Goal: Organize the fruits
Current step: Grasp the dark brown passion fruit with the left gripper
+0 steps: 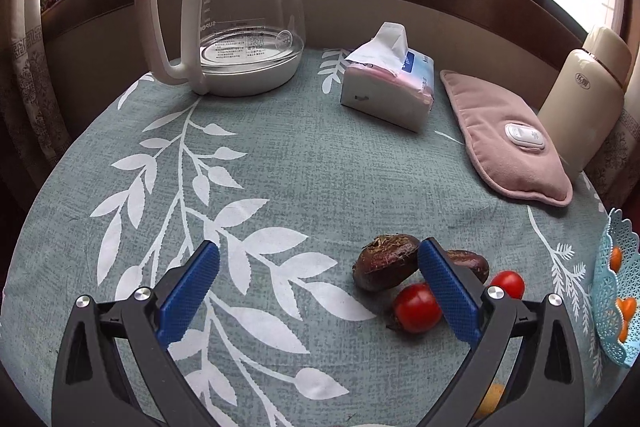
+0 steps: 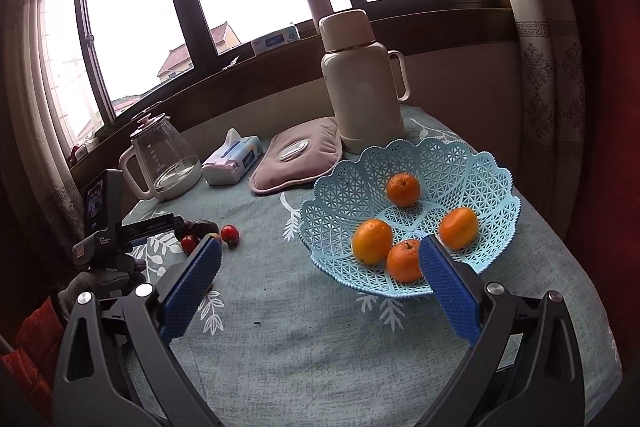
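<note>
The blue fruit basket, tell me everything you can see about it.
The blue fruit basket is a shallow, light-blue bowl of what looks like plastic, with lattice openwork and a scalloped rim. It sits upright on the leaf-print tablecloth, in front of the cream thermos and beside the pink pad; whether it touches either is unclear. Four oranges lie inside. The open right gripper hovers near its front edge, apparently not touching it.

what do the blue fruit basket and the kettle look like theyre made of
Fruit basket: looks like moulded plastic, pale blue, matte, with an openwork lattice and a scalloped rim. Kettle: clear, glossy body, probably glass, with printed level marks; its handle and base look like smooth white plastic.
</note>
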`<state>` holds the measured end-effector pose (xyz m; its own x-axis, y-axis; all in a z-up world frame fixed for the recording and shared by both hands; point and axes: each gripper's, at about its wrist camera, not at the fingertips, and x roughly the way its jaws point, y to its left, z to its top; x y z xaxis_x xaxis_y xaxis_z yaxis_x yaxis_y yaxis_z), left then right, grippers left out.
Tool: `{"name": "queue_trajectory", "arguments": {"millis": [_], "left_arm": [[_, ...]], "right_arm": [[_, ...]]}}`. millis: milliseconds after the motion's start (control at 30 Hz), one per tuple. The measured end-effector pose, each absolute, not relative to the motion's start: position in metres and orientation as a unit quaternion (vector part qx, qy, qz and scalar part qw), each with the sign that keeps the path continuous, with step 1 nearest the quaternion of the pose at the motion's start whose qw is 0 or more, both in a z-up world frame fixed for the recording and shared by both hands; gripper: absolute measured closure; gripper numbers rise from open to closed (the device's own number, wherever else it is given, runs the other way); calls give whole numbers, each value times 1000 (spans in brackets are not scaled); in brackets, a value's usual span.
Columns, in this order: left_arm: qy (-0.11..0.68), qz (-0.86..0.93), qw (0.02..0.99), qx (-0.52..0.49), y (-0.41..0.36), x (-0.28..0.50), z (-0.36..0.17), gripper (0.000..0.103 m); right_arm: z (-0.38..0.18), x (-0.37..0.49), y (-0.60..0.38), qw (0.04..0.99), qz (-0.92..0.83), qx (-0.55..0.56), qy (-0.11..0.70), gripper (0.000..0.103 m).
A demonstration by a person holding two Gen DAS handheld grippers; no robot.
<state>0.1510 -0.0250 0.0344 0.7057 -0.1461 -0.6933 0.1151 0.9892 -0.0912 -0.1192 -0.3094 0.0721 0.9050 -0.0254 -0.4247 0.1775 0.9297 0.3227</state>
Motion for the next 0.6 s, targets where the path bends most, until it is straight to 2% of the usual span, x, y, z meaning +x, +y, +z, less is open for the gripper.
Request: {"name": "queue_trajectory", "arguments": {"millis": [333, 600], "left_arm": [[381, -14, 923, -55, 26, 156, 31, 5], [376, -39, 925, -43, 16, 155, 33, 5]], "right_arm": [[71, -106, -295, 957, -36, 173, 229, 3], [68, -97, -286, 950, -20, 180, 256, 3]]}}
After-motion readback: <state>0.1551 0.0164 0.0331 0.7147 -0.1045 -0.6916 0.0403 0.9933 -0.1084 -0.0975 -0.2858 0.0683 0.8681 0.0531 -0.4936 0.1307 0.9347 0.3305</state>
